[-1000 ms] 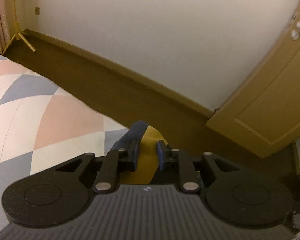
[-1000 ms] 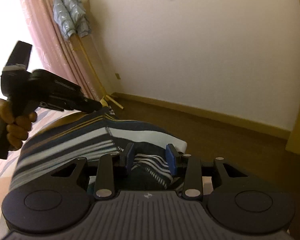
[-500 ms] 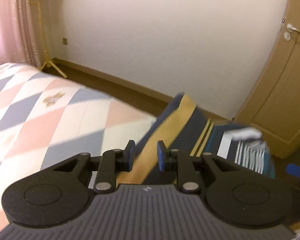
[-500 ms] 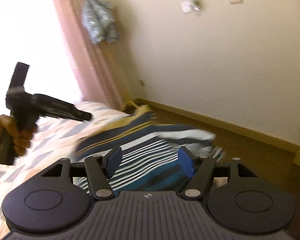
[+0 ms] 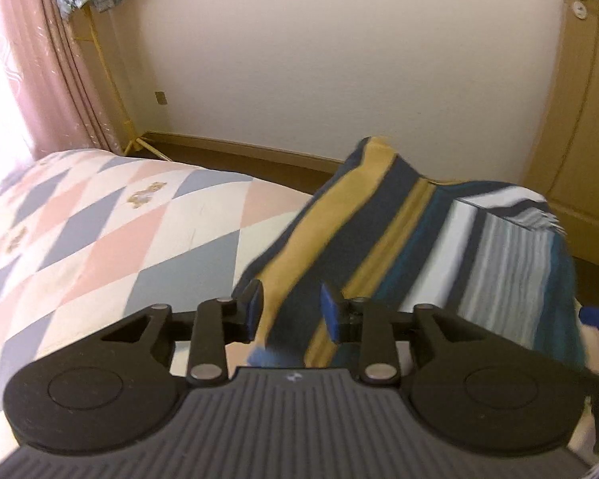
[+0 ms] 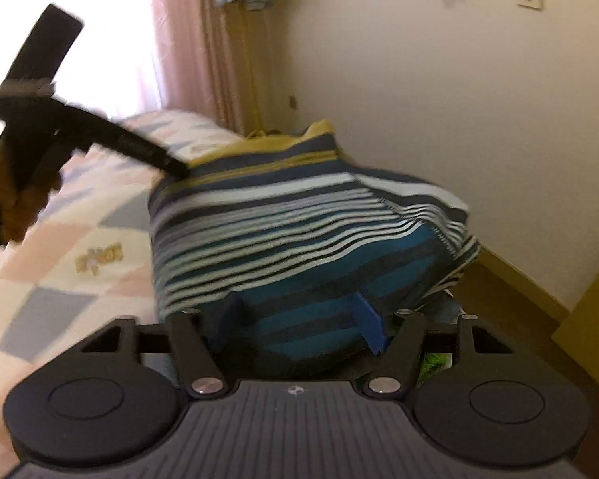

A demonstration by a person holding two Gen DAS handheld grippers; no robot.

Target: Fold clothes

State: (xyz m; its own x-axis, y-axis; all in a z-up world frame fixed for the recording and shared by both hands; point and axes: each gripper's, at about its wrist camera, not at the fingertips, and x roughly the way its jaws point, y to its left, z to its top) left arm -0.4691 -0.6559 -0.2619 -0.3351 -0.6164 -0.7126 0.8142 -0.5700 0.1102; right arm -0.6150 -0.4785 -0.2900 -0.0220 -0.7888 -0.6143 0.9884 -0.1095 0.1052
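1. The step in hand looks like the release after carrying a fold across – the striped shirt (image 6: 299,231) is lying bunched in a rounded heap at the foot end of the bed (image 5: 100,231), near the edge by the floor, with its mustard band turned toward the left side.
2. The left gripper (image 5: 291,311) is opening; the mustard-and-navy edge of the shirt is running between its blue pads, and the pads are no longer seeming to press on it, though blur is making that hard to judge.
3. The right gripper (image 6: 299,323) is standing wide, its pads set apart with the teal part of the shirt lying loosely between them – nothing is being held.
4. The next move, as I am judging it, is calling for both grippers to draw clear of the cloth, then to find a fresh edge or sleeve and flatten the heap, since the shirt is looking far from a neat fold.
5. Both grippers are pointing down at a slant toward the shirt; in the right wrist view the person's left hand (image 6: 4,183) is gripping its handle off to the side, above the bed.
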